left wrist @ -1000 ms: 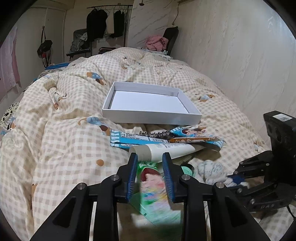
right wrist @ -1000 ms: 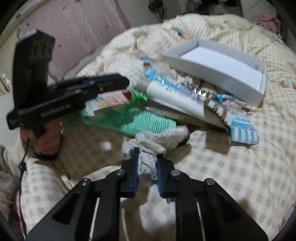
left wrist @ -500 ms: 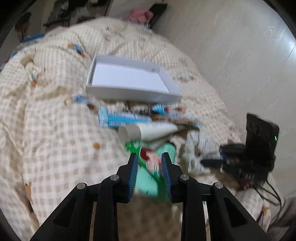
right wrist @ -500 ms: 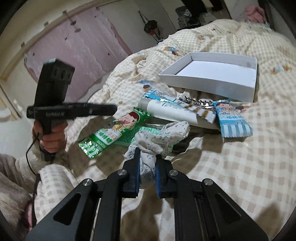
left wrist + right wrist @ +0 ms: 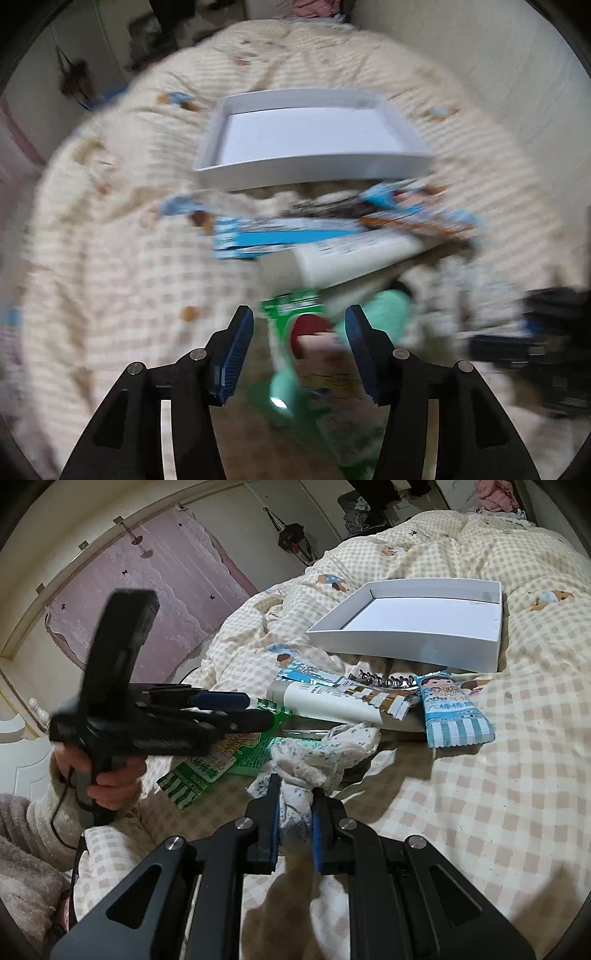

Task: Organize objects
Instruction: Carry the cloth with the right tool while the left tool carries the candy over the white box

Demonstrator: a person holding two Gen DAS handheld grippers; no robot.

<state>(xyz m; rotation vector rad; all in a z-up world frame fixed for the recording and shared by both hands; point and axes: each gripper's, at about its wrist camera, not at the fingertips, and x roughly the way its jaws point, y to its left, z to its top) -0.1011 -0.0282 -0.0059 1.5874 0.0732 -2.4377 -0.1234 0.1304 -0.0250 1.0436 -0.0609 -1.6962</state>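
Note:
My left gripper (image 5: 299,343) is opening over a green snack packet (image 5: 295,314), which lies between the spread pads without touching them. In the right wrist view that left gripper (image 5: 258,710) hovers just above the green packet (image 5: 207,768) on the quilt. My right gripper (image 5: 294,812) is shut on a bunched white speckled cloth (image 5: 325,753). Behind these lie a white tube (image 5: 325,701), a blue striped snack packet (image 5: 454,712) and a dark hair clip (image 5: 384,681). The open white box (image 5: 402,650) sits past them with nothing inside. The left wrist view is heavily blurred.
Everything rests on a soft checked quilt (image 5: 498,794) with folds. A hand (image 5: 110,782) in a fluffy sleeve holds the left gripper's handle at the left. A wall runs along the right side of the bed (image 5: 498,55). A pink curtain hangs at the far left.
The left gripper's jaws have spread and let go of the green packet, which now lies on the quilt. The left view has tipped downward. The right gripper keeps its hold on the cloth.

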